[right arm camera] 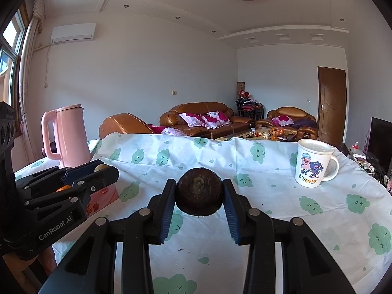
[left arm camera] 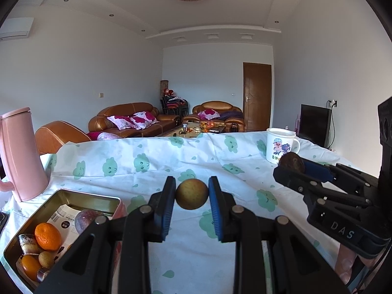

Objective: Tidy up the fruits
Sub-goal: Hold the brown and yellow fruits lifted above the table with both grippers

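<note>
The left gripper point(left arm camera: 192, 194) pinches a small tan fruit point(left arm camera: 191, 194) above the table point(left arm camera: 152, 171), beyond the tin point(left arm camera: 95, 199) at its near left corner. The right gripper point(right arm camera: 199, 192) clamps a dark fruit point(right arm camera: 199, 191) over mid-table. Both are round: either could likely roll out mid-carry, or knock the mug point(right arm camera: 313, 165) at the far right edge.

Left tool point(left arm camera: 191, 197), right tool point(right arm camera: 199, 197): black plastic linkages, silver round pins, blue ribbed pads point(left arm camera: 166, 210). White lettering "DAS", "GenRobot.AI".
</note>
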A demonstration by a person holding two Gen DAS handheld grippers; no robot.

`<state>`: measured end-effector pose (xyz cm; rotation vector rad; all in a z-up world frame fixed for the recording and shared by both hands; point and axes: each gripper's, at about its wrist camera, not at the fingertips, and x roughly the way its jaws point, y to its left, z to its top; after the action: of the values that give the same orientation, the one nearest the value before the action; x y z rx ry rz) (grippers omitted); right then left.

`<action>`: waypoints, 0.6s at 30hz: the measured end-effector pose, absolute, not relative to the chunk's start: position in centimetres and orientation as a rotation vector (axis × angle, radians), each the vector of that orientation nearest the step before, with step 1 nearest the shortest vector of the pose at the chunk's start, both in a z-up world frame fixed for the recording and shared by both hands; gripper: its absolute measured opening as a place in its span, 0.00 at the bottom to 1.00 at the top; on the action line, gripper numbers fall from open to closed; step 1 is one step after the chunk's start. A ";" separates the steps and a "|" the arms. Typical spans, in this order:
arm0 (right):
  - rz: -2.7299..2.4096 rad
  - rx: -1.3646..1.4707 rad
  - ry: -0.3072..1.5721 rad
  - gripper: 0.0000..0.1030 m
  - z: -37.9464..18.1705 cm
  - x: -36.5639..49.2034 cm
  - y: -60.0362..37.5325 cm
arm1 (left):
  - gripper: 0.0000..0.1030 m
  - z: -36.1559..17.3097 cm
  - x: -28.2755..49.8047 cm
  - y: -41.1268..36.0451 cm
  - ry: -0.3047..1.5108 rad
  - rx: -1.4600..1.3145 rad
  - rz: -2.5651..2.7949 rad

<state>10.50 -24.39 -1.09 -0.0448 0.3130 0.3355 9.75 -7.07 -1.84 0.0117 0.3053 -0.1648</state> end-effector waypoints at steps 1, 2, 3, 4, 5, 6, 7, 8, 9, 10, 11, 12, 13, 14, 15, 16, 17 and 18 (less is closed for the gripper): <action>0.342 -0.043 0.315 0.39 -1.1 10.5 -24.3 | 0.28 -1.8 9.7 -7.0 0.306 0.011 -0.164; 0.350 -0.043 0.316 0.39 -1.1 10.4 -24.1 | 0.28 -1.8 9.6 -6.9 0.306 0.010 -0.164; 0.357 -0.043 0.316 0.39 -1.1 10.4 -23.9 | 0.28 -1.8 9.5 -6.8 0.307 0.009 -0.165; 0.364 -0.041 0.317 0.39 -1.1 10.4 -23.7 | 0.28 -1.8 9.4 -6.7 0.309 0.009 -0.161; 0.372 -0.035 0.319 0.39 -1.1 10.4 -23.5 | 0.28 -1.8 9.2 -6.6 0.309 0.010 -0.157; 0.379 -0.029 0.324 0.39 -1.1 10.4 -23.4 | 0.28 -1.9 9.1 -6.4 0.308 0.009 -0.158; 0.386 -0.023 0.330 0.39 -1.1 10.5 -23.2 | 0.28 -1.8 8.9 -6.2 0.307 0.008 -0.157; 0.391 -0.016 0.333 0.39 -1.2 10.5 -23.0 | 0.28 -1.8 8.8 -6.0 0.307 0.007 -0.153; 0.397 -0.013 0.335 0.39 -1.2 10.5 -22.8 | 0.28 -1.9 8.7 -5.8 0.308 0.006 -0.148; 0.402 -0.012 0.338 0.39 -1.2 10.5 -22.5 | 0.28 -1.9 8.6 -5.6 0.309 0.004 -0.148; 0.407 -0.014 0.341 0.39 -1.2 10.5 -22.2 | 0.28 -1.9 8.5 -5.3 0.309 0.001 -0.147; 0.413 -0.017 0.343 0.39 -1.2 10.5 -21.9 | 0.28 -1.9 8.4 -5.0 0.309 -0.003 -0.144; 0.419 -0.020 0.346 0.39 -1.3 10.4 -21.5 | 0.28 -1.9 8.3 -4.7 0.309 -0.006 -0.139; 0.425 -0.026 0.348 0.39 -1.2 10.4 -21.1 | 0.28 -1.9 8.2 -4.4 0.310 -0.008 -0.135; 0.431 -0.032 0.349 0.39 -1.2 10.4 -20.8 | 0.28 -1.9 8.1 -4.0 0.311 -0.010 -0.130; 0.436 -0.040 0.349 0.39 -1.2 10.4 -20.4 | 0.28 -1.9 8.0 -3.7 0.313 -0.012 -0.122; 0.442 -0.046 0.350 0.39 -1.1 10.3 -20.0 | 0.28 -1.9 7.9 -3.4 0.315 -0.011 -0.113; 0.449 -0.050 0.351 0.39 -1.0 10.4 -19.6 | 0.28 -1.9 7.8 -3.1 0.315 -0.010 -0.104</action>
<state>10.38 -19.58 -1.04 -0.0503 0.3514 0.4495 7.75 -3.05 -1.90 -0.0103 0.3148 -0.1044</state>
